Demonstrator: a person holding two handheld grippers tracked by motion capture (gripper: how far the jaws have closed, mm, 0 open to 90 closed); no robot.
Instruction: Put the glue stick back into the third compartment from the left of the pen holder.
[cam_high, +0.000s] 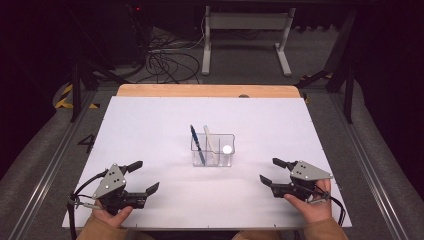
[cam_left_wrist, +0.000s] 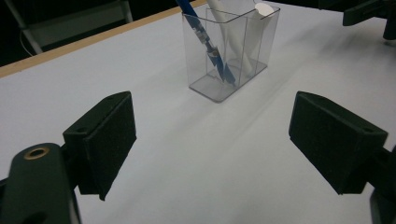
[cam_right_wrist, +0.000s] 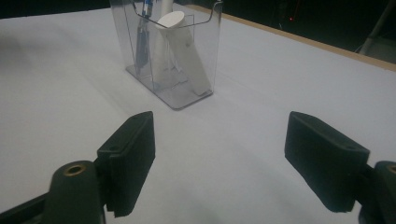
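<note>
At the far left of the high view we saw dark floor, a yellow-and-black hazard strip (cam_high: 63, 96) and a metal rail (cam_high: 47, 170) running alongside the table. The table (cam_high: 150, 125) itself was a plain white sheet laid over a wooden board, whose pale wood edge (cam_high: 207, 90) showed along the far side.

Near the front left corner a hand (cam_high: 111, 216) held the left gripper (cam_high: 141, 176), its jaws spread wide with nothing between them, resting low over the bare white surface. In the left gripper view we saw its two black pads (cam_left_wrist: 109, 140) well apart, with only white table between.

At the middle of the table stood a clear plastic holder (cam_high: 212, 150), upright and divided into compartments. A blue pen (cam_high: 197, 145) leaned in its left part, and a white stick (cam_high: 210, 142) slanted beside it. A thicker white tube (cam_high: 227, 149) with a round flat end sat in the right part; what exactly it was we could not make out at that size. The holder stood well apart from both grippers.

Behind the table we saw grey carpet, a tangle of black cables (cam_high: 167, 62) and the white frame of a desk (cam_high: 245, 37).

At the front right, the other hand (cam_high: 312, 207) held the right gripper (cam_high: 272, 171), likewise opened wide and holding nothing.
</note>
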